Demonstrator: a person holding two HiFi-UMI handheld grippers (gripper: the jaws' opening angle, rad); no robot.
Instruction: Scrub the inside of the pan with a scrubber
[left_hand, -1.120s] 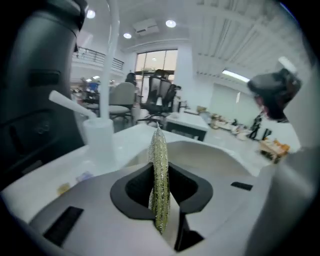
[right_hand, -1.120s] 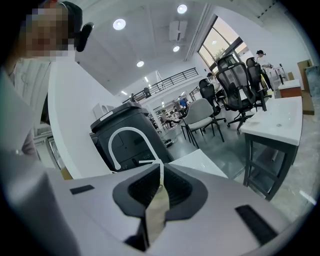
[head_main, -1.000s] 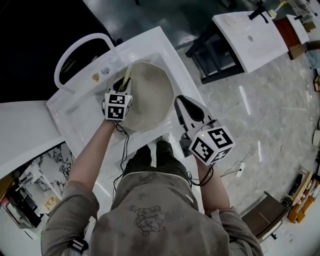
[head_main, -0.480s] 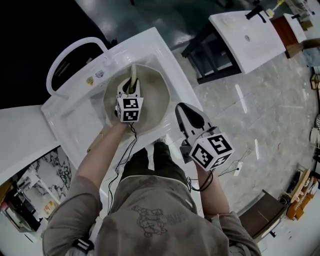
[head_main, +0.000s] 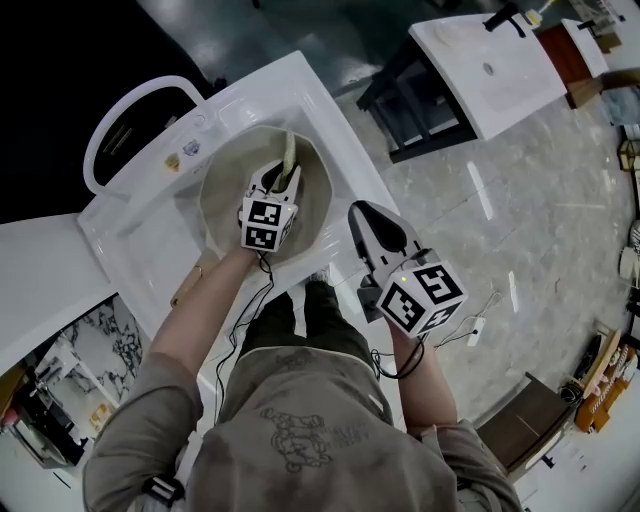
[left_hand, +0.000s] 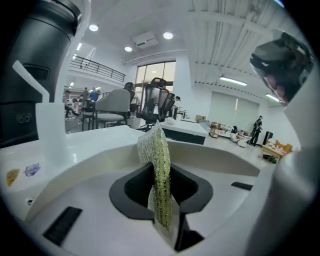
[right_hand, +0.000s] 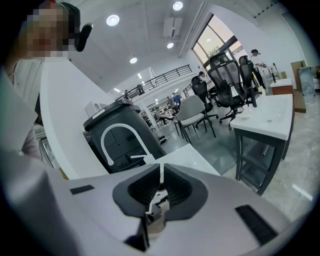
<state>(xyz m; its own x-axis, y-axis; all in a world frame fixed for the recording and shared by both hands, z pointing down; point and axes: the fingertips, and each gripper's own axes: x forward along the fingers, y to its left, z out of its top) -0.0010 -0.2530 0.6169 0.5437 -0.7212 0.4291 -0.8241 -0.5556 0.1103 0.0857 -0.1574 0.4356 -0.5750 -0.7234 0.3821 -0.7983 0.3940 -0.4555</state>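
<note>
Inside the pan on the white desk, the left gripper has its jaws clamped on the scrubber. The scrubber's long axis runs along the jaws and its free end points at the far wall, near the rim. Bare pan floor lies to its left. The right gripper hangs at the desk's right edge, just beside the pan, jaws closed together, empty.

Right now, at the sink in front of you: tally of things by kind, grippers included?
Grippers: 2 (left gripper, right gripper)
Pan: 1
Scrubber: 1
Faucet: 1
Total: 5
</note>
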